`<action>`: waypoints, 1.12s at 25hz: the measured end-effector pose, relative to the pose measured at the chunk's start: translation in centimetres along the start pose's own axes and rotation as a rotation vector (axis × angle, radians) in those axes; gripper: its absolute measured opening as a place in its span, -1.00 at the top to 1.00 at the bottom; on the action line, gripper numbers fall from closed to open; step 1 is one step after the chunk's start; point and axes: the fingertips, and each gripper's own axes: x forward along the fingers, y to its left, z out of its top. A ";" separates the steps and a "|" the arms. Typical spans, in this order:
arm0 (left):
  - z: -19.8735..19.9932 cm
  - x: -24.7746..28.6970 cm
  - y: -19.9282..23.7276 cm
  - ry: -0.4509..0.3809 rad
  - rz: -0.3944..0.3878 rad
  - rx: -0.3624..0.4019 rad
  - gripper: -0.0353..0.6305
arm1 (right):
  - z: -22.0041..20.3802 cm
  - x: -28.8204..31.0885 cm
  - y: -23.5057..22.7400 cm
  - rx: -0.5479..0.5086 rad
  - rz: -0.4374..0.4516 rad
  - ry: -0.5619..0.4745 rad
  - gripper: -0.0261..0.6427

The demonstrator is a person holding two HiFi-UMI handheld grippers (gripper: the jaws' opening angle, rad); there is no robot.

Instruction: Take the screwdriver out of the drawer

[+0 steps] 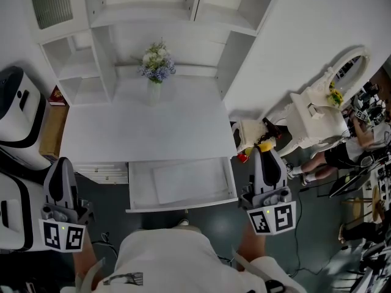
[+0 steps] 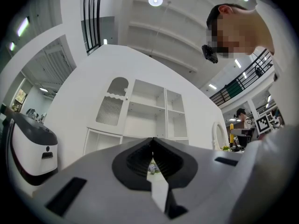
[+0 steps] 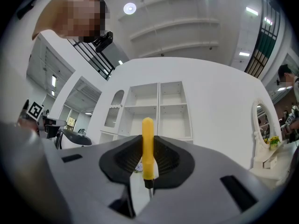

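A screwdriver with a yellow handle point(image 3: 147, 148) stands upright between the jaws of my right gripper point(image 3: 147, 141), handle up and dark shaft down. In the head view the right gripper point(image 1: 267, 151) holds the screwdriver point(image 1: 265, 146) to the right of the open white drawer point(image 1: 135, 188), clear of it. The drawer sticks out from under the white desk point(image 1: 146, 130) and holds only a flat white sheet. My left gripper point(image 1: 61, 163) hangs to the left of the drawer, off the desk. Its tips meet with nothing between them in the left gripper view point(image 2: 152, 141).
A vase of flowers point(image 1: 157, 66) stands at the back of the desk under white shelves. A white and black machine point(image 1: 18, 112) is at the left. A white dressing table with a mirror point(image 1: 324, 112) and a small red object point(image 1: 242, 157) lie at the right.
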 end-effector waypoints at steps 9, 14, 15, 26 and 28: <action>-0.3 -1.1 1.7 0.001 0.052 0.009 0.85 | -2.9 -1.4 0.1 0.084 -0.038 0.068 0.68; -0.9 -1.3 2.6 0.015 0.065 -0.006 0.85 | -2.8 -0.7 1.0 0.070 -0.023 0.086 0.68; -1.0 -1.2 2.6 0.020 0.063 -0.008 0.85 | -2.7 -0.5 1.1 0.067 -0.021 0.087 0.68; -1.2 -0.3 2.6 0.029 0.031 -0.025 0.85 | -2.3 0.1 2.0 0.052 -0.012 0.088 0.68; -1.2 -0.2 2.6 0.031 0.027 -0.028 0.85 | -2.2 0.1 2.1 0.053 -0.010 0.089 0.68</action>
